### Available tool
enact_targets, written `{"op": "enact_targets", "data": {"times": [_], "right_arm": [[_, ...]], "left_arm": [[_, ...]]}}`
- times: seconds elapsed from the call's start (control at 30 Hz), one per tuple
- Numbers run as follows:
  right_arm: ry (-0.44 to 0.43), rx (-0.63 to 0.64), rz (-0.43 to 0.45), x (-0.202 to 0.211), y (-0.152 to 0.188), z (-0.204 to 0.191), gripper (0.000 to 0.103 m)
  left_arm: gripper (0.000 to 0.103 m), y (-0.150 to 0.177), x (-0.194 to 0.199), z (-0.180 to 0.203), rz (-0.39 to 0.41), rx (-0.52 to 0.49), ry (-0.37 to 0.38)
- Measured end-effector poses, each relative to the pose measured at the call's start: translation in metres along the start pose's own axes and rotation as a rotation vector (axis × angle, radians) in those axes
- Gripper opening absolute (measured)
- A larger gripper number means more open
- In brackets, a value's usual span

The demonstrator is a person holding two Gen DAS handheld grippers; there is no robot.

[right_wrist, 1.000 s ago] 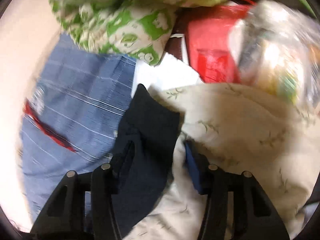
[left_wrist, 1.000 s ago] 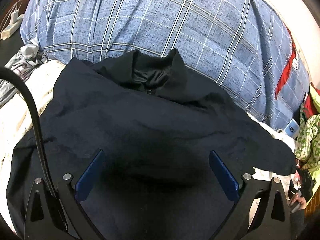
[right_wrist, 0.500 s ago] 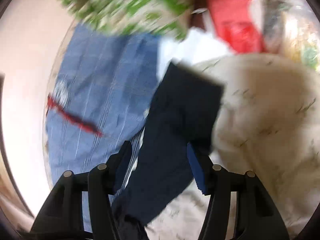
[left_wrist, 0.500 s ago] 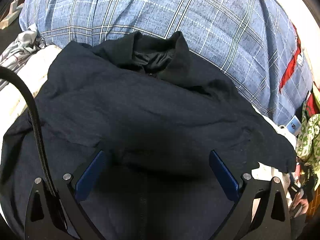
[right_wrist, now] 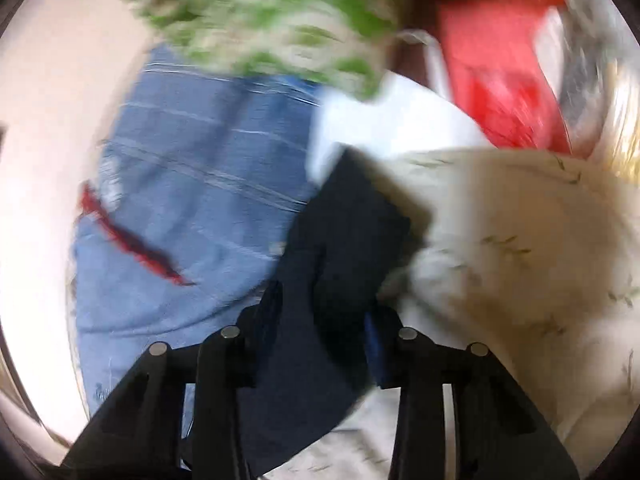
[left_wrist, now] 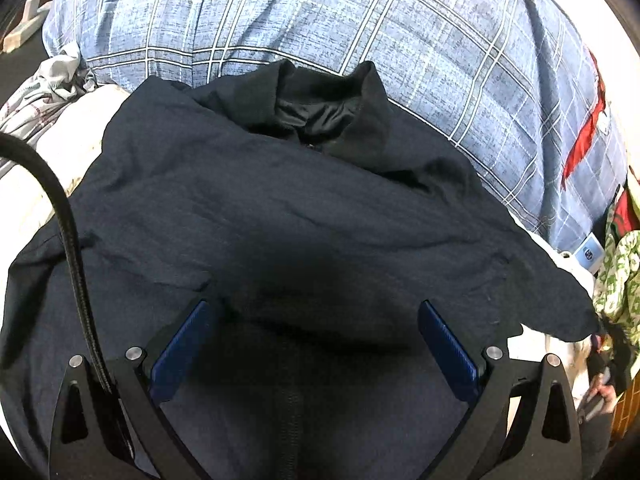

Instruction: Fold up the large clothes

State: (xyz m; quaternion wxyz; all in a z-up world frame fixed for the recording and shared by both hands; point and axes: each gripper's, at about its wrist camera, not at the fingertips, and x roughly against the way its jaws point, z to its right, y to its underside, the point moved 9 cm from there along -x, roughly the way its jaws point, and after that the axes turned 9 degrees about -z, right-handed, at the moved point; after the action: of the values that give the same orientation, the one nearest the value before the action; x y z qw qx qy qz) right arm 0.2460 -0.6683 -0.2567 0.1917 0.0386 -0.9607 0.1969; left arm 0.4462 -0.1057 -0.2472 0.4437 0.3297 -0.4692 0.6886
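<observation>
A dark navy jacket (left_wrist: 280, 208) lies spread on the bed, collar (left_wrist: 320, 108) at the far side, one sleeve reaching right. My left gripper (left_wrist: 316, 320) hovers over the jacket's middle, jaws wide open, blue pads (left_wrist: 448, 348) showing, nothing held. In the blurred right wrist view, the jacket's sleeve (right_wrist: 344, 248) runs between the fingers of my right gripper (right_wrist: 324, 312). The jaws stand narrow around the cloth; whether they pinch it is unclear through the blur.
A blue plaid quilt (left_wrist: 360, 32) lies behind the jacket. A cream floral bedcover (right_wrist: 520, 260) lies under the sleeve. A green patterned cloth (right_wrist: 272, 28) and a red bag (right_wrist: 500, 72) sit at the far right. A black cable (left_wrist: 68, 224) crosses the left.
The right gripper's jaws have narrowed around the sleeve and its view has swung. The left gripper shifted slightly over the jacket and stays open.
</observation>
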Motion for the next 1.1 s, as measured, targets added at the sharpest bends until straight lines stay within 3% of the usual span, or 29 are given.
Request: {"op": "enact_targets", "data": {"times": [0.1,0.23,0.33,0.47,0.57,0.6,0.67,0.73,0.83,0.9,1.1], "right_arm": [[-0.081,0.076,-0.024,0.006,0.022,-0.047,0.033],[-0.203,0.212,-0.145,-0.015,0.081,-0.140,0.030],[-0.259,0.358,-0.293,-0.050,0.161,-0.214,0.030],[-0.338,0.440,-0.510,-0.096,0.272,-0.278,0.029],[-0.222,0.523,-0.508,-0.114,0.309,-0.282,0.030],[-0.182,0.490,-0.486,-0.116,0.304,-0.267,0.032],[-0.121,0.403,-0.439,-0.114,0.281,-0.235,0.069],[-0.088,0.253,-0.373,-0.104,0.244,-0.190,0.081],[-0.083,0.027,-0.313,-0.094,0.194,-0.125,0.082],[-0.091,-0.049,-0.310,-0.095,0.180,-0.100,0.082],[-0.138,-0.183,-0.381,-0.140,0.181,-0.083,0.082]], "left_arm": [[0.102,-0.005,0.004,-0.005,0.004,0.018,0.003],[0.102,-0.018,0.022,-0.012,0.041,0.046,0.044],[0.102,-0.028,0.042,-0.028,0.075,0.069,0.056],[0.102,-0.035,0.068,-0.071,0.123,0.136,0.056],[0.102,-0.033,0.074,-0.100,0.107,0.183,0.065],[0.102,-0.032,0.075,-0.109,0.103,0.193,0.068],[0.102,-0.029,0.074,-0.117,0.101,0.196,0.066],[0.102,-0.027,0.069,-0.115,0.093,0.189,0.071],[0.102,-0.025,0.057,-0.096,0.072,0.159,0.090],[0.102,-0.024,0.045,-0.071,0.052,0.118,0.119],[0.102,-0.019,0.021,0.006,-0.013,-0.002,0.272]]}}
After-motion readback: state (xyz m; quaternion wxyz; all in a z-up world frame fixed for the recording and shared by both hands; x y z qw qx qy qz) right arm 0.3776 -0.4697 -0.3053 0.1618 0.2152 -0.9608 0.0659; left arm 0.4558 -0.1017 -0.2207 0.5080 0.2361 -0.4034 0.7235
